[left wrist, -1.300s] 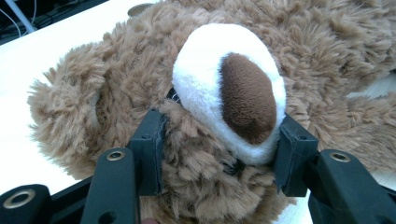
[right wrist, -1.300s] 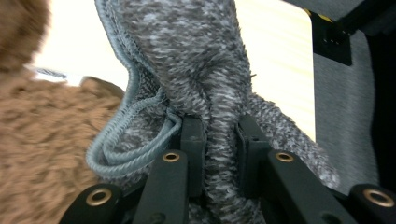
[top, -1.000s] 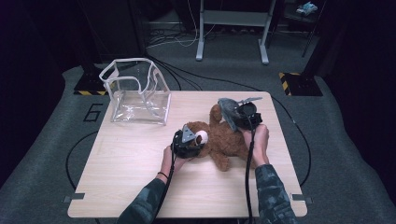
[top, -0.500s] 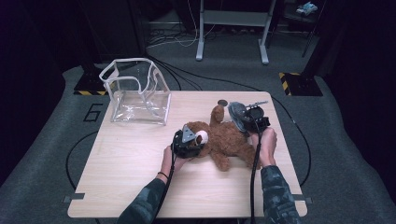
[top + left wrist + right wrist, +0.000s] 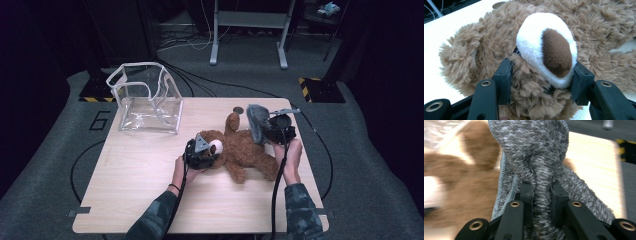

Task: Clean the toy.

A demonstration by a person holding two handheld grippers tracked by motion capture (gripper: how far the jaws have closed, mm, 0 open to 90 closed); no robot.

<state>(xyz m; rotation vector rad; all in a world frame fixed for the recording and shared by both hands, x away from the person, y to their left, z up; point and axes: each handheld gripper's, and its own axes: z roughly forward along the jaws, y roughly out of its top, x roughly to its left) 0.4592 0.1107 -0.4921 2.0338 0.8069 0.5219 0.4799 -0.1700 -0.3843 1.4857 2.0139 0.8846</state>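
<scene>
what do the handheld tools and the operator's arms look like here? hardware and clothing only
Both tools are black: left tool, right tool. Each has two flat black jaw arms with brass-ringed holes and blocky black pads. The left one carries a grey three-cornered plate on top. A black cable trails back from each along the forearm. Sleeves are a dark camouflage pattern, and the left wrist wears a thin dark band.
</scene>
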